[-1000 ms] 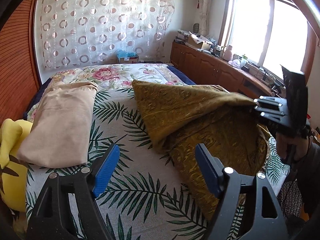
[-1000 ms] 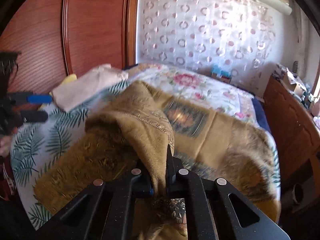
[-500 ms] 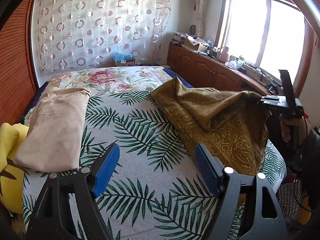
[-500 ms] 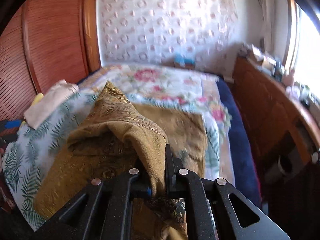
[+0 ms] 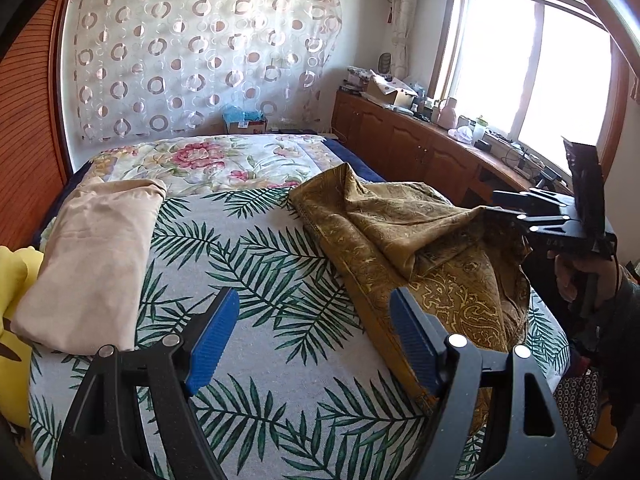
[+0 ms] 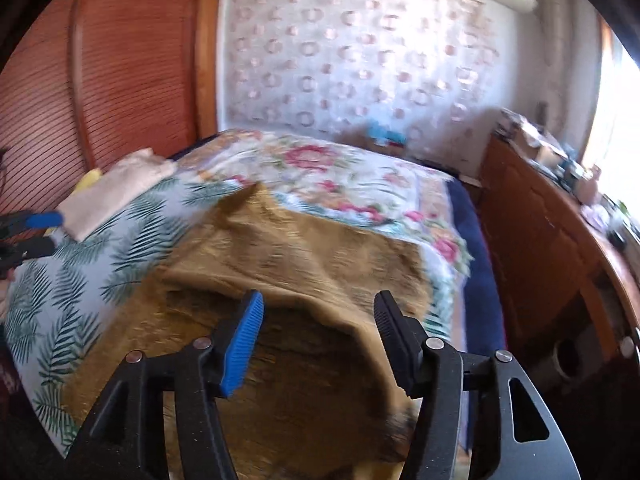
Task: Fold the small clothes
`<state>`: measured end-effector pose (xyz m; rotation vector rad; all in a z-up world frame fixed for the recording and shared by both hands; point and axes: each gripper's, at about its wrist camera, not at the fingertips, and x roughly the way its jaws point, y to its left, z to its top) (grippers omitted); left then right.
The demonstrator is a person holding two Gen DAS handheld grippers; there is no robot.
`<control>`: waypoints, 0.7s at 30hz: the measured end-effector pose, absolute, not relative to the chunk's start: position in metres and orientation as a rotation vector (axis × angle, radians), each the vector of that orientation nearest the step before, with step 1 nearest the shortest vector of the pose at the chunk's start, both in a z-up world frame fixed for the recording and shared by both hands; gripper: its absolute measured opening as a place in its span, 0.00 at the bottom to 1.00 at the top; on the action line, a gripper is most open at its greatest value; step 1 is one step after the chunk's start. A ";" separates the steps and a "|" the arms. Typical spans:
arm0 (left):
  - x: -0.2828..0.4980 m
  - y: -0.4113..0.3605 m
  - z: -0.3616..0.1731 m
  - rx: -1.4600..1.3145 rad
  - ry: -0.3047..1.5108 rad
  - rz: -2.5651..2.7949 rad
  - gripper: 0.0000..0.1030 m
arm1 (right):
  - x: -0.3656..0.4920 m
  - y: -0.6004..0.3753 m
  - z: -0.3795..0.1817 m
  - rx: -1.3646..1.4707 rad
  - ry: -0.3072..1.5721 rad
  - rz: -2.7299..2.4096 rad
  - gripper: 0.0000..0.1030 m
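A mustard-gold paisley garment lies bunched on the right side of the leaf-print bedspread. One corner rises toward my right gripper, held by a hand at the bed's right edge. In the right wrist view the right gripper is opening. The gold garment sags between and below its pads, which do not press on it. My left gripper stands open over the bedspread with nothing between its blue pads, left of the gold cloth. A folded beige garment lies at the far left.
A yellow plush toy sits by the beige pile at the left edge. A floral quilt covers the far half of the bed. Wooden cabinets with clutter run under the window on the right. A slatted wooden panel stands to the left.
The right gripper carried the gold garment's corner toward the bed's right edge, uncovering the leaf print, then its jaws parted and let go of the fold. The left gripper stayed open.
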<state>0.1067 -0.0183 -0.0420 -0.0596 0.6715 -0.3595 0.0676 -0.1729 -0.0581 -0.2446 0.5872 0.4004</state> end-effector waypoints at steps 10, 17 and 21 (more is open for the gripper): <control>0.102 -0.023 -0.047 -0.053 0.693 -0.377 0.76 | 0.107 -0.105 -0.092 -0.324 0.672 0.599 0.58; 0.100 -0.021 -0.055 -0.063 0.711 -0.378 0.76 | 0.133 -0.094 -0.109 -0.422 0.735 0.648 0.58; 0.100 -0.022 -0.058 -0.067 0.719 -0.381 0.76 | 0.144 -0.096 -0.112 -0.405 0.759 0.629 0.58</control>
